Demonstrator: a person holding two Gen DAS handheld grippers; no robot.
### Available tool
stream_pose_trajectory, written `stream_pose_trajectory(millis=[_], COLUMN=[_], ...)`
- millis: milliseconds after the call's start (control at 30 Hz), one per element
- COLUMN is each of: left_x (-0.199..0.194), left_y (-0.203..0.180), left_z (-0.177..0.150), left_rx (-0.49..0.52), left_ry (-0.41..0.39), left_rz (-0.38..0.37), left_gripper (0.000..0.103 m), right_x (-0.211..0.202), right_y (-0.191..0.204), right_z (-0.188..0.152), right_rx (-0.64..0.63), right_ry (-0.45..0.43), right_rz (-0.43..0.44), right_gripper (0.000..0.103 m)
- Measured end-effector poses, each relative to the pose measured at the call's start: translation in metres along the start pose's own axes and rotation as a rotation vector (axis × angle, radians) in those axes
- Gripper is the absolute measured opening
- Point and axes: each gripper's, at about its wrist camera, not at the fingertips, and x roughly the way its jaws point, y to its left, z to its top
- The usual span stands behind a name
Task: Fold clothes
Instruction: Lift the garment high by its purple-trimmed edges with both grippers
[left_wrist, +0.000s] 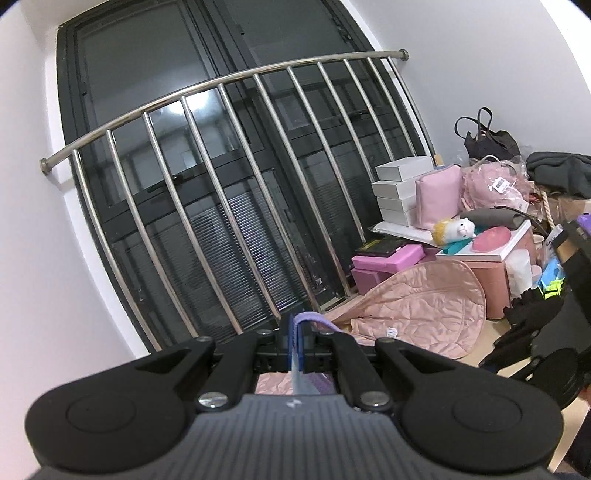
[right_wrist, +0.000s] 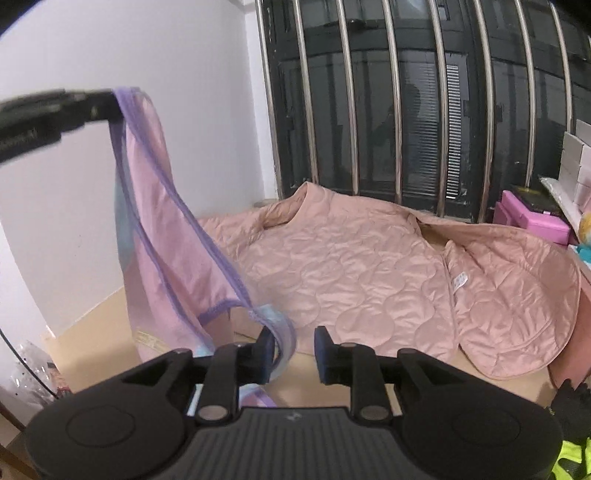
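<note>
Purple-trimmed pink garment (right_wrist: 155, 221): hung above the quilted jacket (right_wrist: 351, 266), left gripper (left_wrist: 295, 343) clamped on its edge; right gripper (right_wrist: 295, 350) parted, releasing.

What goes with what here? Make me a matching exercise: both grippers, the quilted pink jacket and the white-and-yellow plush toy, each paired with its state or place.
Things:
1. left gripper
2. right gripper
3. quilted pink jacket
4. white-and-yellow plush toy

States or places:
A. spread out on the tan floor
B. jaws shut on the thin pink garment with purple trim
C. among the stacked boxes by the wall
D. jaws apart, pressing on nothing

Pairs: 1-B, 2-D, 3-A, 4-C
</note>
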Motion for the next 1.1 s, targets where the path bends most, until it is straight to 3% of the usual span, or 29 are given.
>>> stream_pose_trajectory(millis=[200,267,300,533,800,1100], left_x=[0.004,0.005,0.006,0.016,0.006,-0.003], left_y=[0.0,0.003,0.005,0.022,0.053,0.065], left_z=[-0.004,-0.006,-0.008,-0.02,-0.037,-0.03], left_rx=[0.004,0.0,-0.003,-0.027,-0.09,-0.066], left_ry=[0.011,0.018,0.023,0.066,0.097,0.105], left_rz=[0.006,0.01,0.013,0.018,-0.066,-0.089], left_gripper=[0.002,0.002,0.002,0.002,0.002,0.002], right_x=[0.012,0.014,0.014,0.001,-0.047,-0.075], right_y=[0.013,0.017,0.019,0.018,0.034,0.06], right_z=[-0.001,-0.001,-0.001,0.009,0.047,0.077], right_rx=[0.001,-0.011,-0.019,-0.09,-0.26,-0.437], right_ry=[0.006,0.014,0.017,0.006,-0.058,-0.115], right_rz=[0.021,0.015,0.004,-0.1,-0.238,-0.349], right_gripper=[0.025,0.005,0.004,0.004,0.004,0.004])
